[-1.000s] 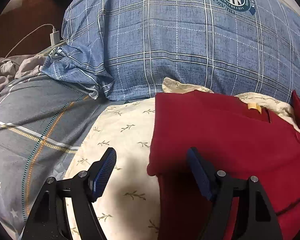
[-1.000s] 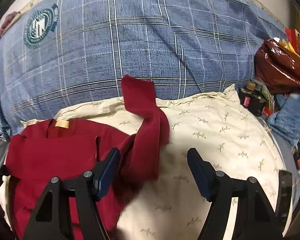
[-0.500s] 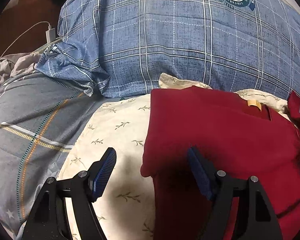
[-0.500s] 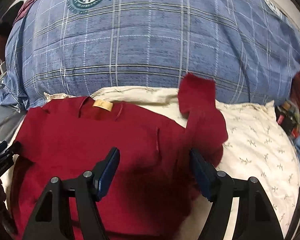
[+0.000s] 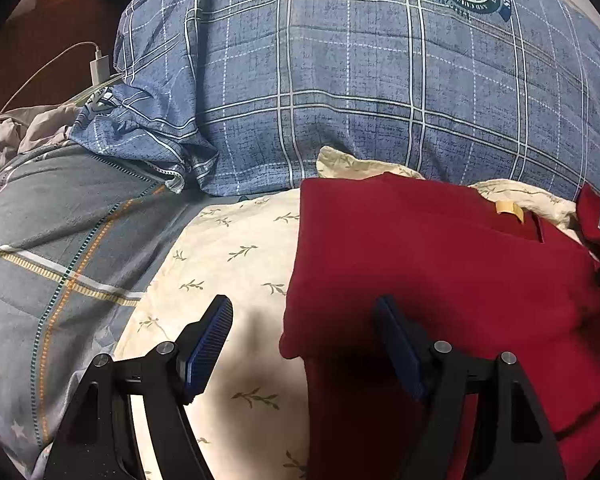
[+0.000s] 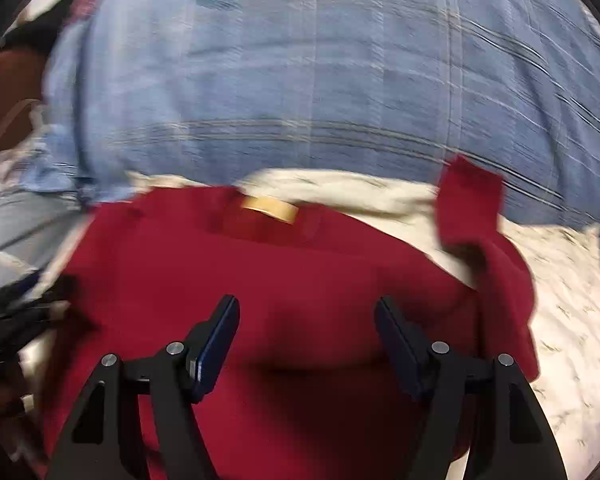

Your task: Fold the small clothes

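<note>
A small dark red shirt (image 5: pixel 440 272) lies on a cream leaf-print pillow (image 5: pixel 236 256), with a tan neck label (image 5: pixel 509 209) at its far edge. My left gripper (image 5: pixel 304 320) is open and empty, straddling the shirt's left folded edge. In the right wrist view the red shirt (image 6: pixel 284 280) fills the middle, its label (image 6: pixel 270 207) at the far side and one sleeve (image 6: pixel 474 216) sticking up at the right. My right gripper (image 6: pixel 306 320) is open and empty over the shirt's body. That view is motion-blurred.
A big blue plaid pillow (image 5: pixel 360 80) rises behind the shirt. A grey striped quilt (image 5: pixel 52 248) lies to the left, with a white charger and cable (image 5: pixel 99 70) beyond it. The left gripper's black frame (image 6: pixel 16 312) shows at the right wrist view's left edge.
My right gripper has swung left from the loose sleeve and cream pillow to over the shirt's body. My left gripper has shifted slightly; the shirt's left edge stays between its fingers.
</note>
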A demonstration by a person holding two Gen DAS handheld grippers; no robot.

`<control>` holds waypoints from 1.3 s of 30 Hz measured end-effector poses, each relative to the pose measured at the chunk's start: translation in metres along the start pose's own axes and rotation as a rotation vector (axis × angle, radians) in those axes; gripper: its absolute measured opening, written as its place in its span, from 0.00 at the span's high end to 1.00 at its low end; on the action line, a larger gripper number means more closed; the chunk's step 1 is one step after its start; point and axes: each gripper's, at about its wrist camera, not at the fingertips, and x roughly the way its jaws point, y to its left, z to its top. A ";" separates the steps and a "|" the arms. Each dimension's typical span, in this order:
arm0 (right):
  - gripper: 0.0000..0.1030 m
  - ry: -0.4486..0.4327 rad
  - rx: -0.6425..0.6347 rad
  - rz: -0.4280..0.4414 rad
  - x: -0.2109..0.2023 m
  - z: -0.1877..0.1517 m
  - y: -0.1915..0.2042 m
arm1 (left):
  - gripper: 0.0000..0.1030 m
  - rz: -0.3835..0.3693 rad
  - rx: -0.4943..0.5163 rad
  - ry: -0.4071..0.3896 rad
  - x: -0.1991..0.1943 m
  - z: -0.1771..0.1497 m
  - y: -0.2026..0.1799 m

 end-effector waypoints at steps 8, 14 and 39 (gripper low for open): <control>0.70 0.050 -0.020 -0.093 0.026 0.000 -0.015 | 0.29 -0.017 -0.013 0.005 0.007 0.000 0.002; 0.86 0.052 0.049 -0.068 0.031 0.003 -0.030 | 0.29 -0.014 -0.015 0.006 0.007 0.002 0.000; 0.97 0.080 -0.018 -0.154 0.055 0.020 -0.027 | 0.29 -0.030 -0.006 0.027 0.012 0.000 -0.003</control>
